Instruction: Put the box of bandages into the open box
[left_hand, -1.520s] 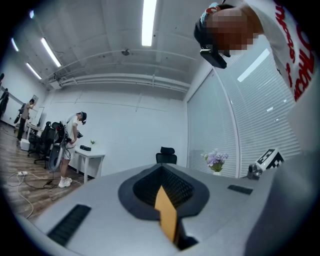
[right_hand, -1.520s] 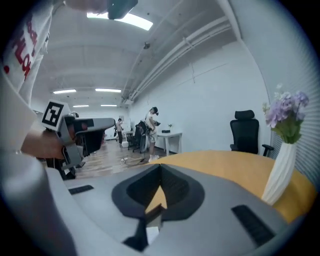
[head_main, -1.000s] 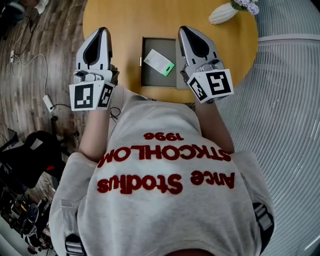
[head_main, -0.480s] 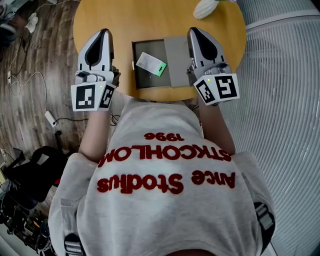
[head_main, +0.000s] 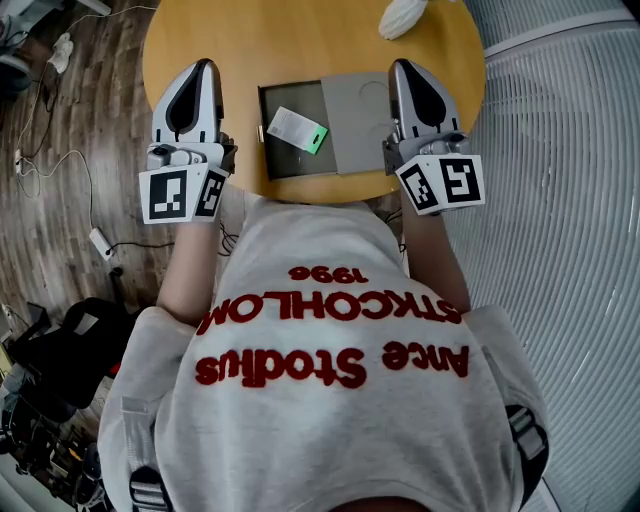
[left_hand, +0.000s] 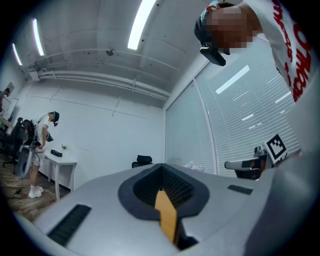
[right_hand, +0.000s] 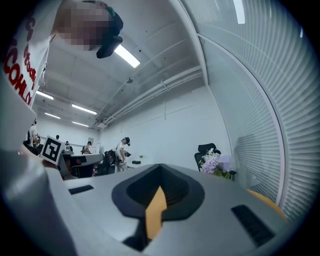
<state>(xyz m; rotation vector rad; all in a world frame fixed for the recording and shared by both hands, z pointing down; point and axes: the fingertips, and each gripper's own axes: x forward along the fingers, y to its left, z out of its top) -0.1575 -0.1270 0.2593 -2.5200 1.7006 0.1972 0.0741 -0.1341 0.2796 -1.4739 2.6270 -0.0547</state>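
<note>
Shifts right gripper toward 3 o'clock, past the lid, jaws clenched on nothing. Holds left gripper clenched too (also empty). Leaves bandage box inside open box.

**A:** What does everything stand on?

**B:** A round wooden table, with a white ribbed vase at its far edge. In the right gripper view, purple flowers show just in front of a black office chair.

**A:** And the floor?

**B:** Wood planks on the left, with thin cables and a white power strip lying on them. Slatted blinds cover the glass wall.

**A:** Anyone else about?

**B:** One person stands at a white desk. Several more people are far off, under ceiling strip lights.
</note>
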